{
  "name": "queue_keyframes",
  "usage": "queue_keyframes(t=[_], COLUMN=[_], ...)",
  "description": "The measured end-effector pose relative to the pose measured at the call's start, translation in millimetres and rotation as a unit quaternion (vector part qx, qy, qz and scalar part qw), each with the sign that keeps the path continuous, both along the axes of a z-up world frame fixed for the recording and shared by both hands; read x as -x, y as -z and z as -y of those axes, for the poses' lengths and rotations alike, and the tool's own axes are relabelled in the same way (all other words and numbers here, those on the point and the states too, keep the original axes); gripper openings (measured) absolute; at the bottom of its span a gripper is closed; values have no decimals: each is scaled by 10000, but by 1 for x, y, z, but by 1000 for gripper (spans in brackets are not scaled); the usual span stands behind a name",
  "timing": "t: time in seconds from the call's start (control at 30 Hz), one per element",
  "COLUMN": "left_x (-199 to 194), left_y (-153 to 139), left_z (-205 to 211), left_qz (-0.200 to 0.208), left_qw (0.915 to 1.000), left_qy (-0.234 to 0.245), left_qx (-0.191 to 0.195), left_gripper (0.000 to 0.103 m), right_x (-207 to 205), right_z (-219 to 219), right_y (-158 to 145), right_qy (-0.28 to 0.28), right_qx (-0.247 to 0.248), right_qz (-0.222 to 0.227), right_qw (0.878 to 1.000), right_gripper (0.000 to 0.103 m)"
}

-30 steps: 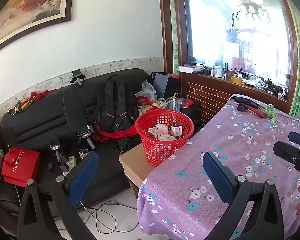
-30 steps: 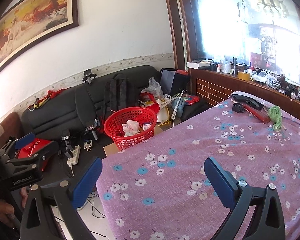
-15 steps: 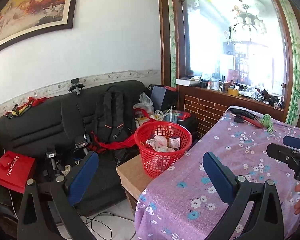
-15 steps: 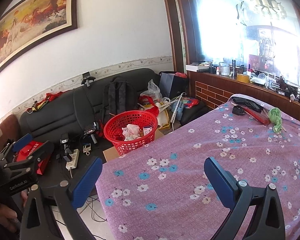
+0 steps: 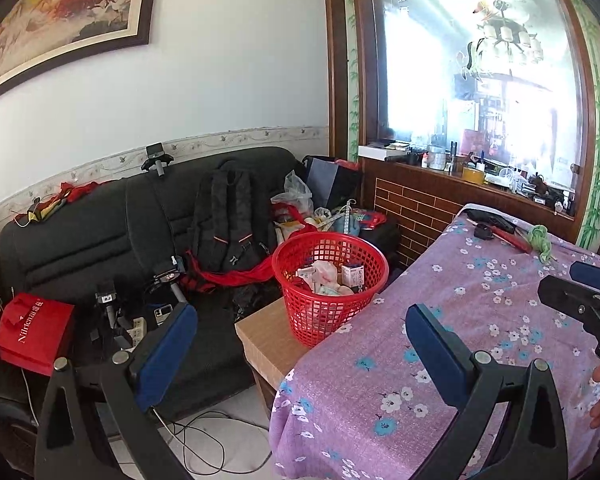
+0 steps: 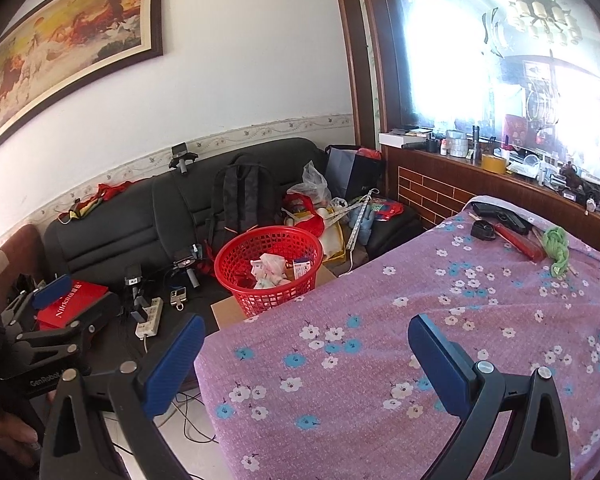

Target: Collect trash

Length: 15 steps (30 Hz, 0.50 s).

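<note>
A red mesh basket (image 5: 330, 284) (image 6: 270, 270) stands on a brown cardboard box (image 5: 266, 338) beside the table. Crumpled paper and small cartons (image 5: 332, 278) (image 6: 278, 270) lie inside it. My left gripper (image 5: 300, 344) is open, with nothing between its blue pads, well short of the basket. My right gripper (image 6: 304, 356) is open too, hovering over the near part of the purple flowered tablecloth (image 6: 420, 340) (image 5: 480, 320). Each gripper shows at the edge of the other's view, held in a hand.
A black sofa (image 5: 100, 240) behind the basket carries a black backpack (image 5: 232, 220), a red bag (image 5: 34, 332), a power strip (image 6: 150, 316) and clutter. At the table's far end lie a green cloth (image 6: 556, 246), a red stick and black items. Cables trail on the floor (image 5: 204, 444).
Both views have tilted upward and drawn back slightly, so the basket and table sit lower in frame. Both grippers stay open and empty.
</note>
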<state>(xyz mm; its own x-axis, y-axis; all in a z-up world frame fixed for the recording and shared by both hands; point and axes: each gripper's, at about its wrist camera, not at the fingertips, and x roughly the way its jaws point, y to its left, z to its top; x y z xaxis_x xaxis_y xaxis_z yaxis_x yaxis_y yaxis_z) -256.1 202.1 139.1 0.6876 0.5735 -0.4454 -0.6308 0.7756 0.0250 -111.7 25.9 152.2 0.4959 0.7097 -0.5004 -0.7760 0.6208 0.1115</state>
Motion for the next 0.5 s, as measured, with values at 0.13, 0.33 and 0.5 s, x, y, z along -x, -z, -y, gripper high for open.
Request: queue_keyframes(t=[0.13,0.33,0.5], left_x=[-1,-4,-7], left_y=[0,1,2], left_z=[0,-3,-9], left_qz=[-19,-47,-41], left_qw=[10000,10000,10000], left_qy=[-9,8,1], left_qx=[-14,0,52], left_gripper=[103,103,103], right_x=[-1,-6,-9], right_z=[0,-4,-10], right_y=[1,1,0], right_qy=[-12,-16,-50], right_qx=[7,-4,7], right_qz=[6,-8,22], right_qw=[10000,10000,10000], right_gripper=[103,103,103])
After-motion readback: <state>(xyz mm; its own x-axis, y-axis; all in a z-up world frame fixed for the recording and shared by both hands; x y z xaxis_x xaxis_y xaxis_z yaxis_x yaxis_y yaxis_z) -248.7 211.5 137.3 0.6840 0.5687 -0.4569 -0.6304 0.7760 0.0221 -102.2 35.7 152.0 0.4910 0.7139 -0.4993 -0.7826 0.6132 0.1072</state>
